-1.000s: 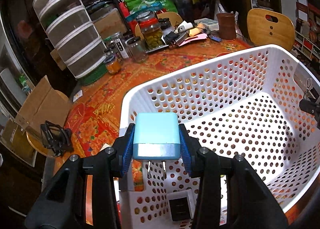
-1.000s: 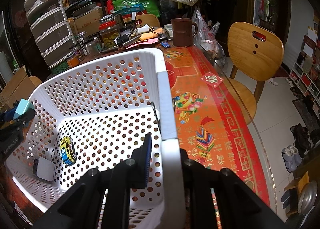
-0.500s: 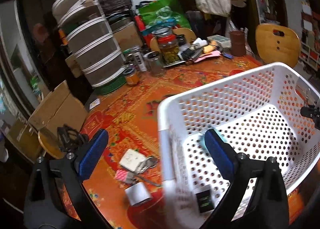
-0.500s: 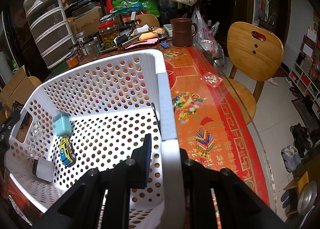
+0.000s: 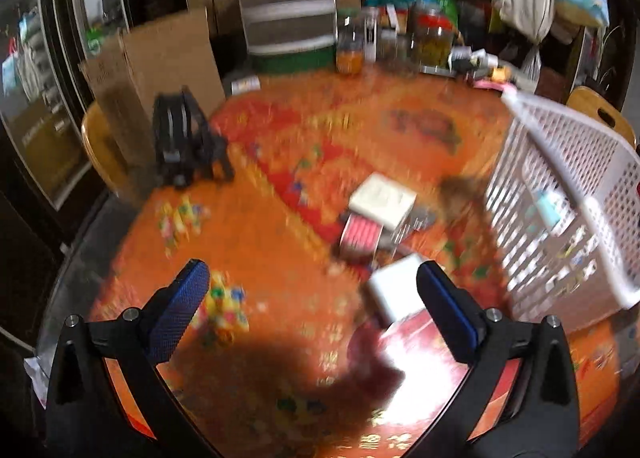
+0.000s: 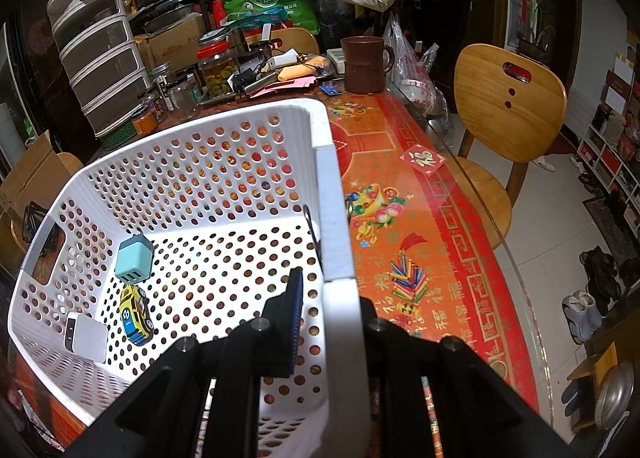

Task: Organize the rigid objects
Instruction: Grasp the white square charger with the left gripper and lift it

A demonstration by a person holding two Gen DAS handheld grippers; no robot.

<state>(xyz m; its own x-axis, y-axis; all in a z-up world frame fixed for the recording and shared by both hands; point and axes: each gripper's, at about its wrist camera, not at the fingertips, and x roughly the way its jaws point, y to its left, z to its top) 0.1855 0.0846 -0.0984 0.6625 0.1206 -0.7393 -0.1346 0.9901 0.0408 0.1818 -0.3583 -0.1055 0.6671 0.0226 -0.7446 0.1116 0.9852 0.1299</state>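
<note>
Two grippers are in view, one per hand. Our left gripper point(image 5: 308, 290) hangs over the orange patterned tablecloth point(image 5: 248, 193) with its jaws spread wide and nothing between them. The left view is blurred by motion, so small details are hard to read. Just inside the right jaw's tip lies a white block point(image 5: 394, 292) on the cloth. Farther ahead of the jaws, past that block, we see a white box point(image 5: 382, 203) resting partly over a pink ridged item point(image 5: 360, 236). Off beyond the right jaw stands the white perforated basket point(image 5: 568, 193).

Our right gripper point(image 6: 330, 298) is clamped on the basket's near rim point(image 6: 334, 217), one jaw inside the wall and one outside it. Inside the basket, to the left of the inner jaw, a light blue charger plug point(image 6: 134, 258) rests on the floor with its prongs pointing away from us. Just nearer to us sits a yellow toy car point(image 6: 136, 314), and to its left, close to the basket's corner, a white adapter point(image 6: 86, 336). Ahead of the jaws, beyond the basket, stands a brown mug point(image 6: 364, 63).
</note>
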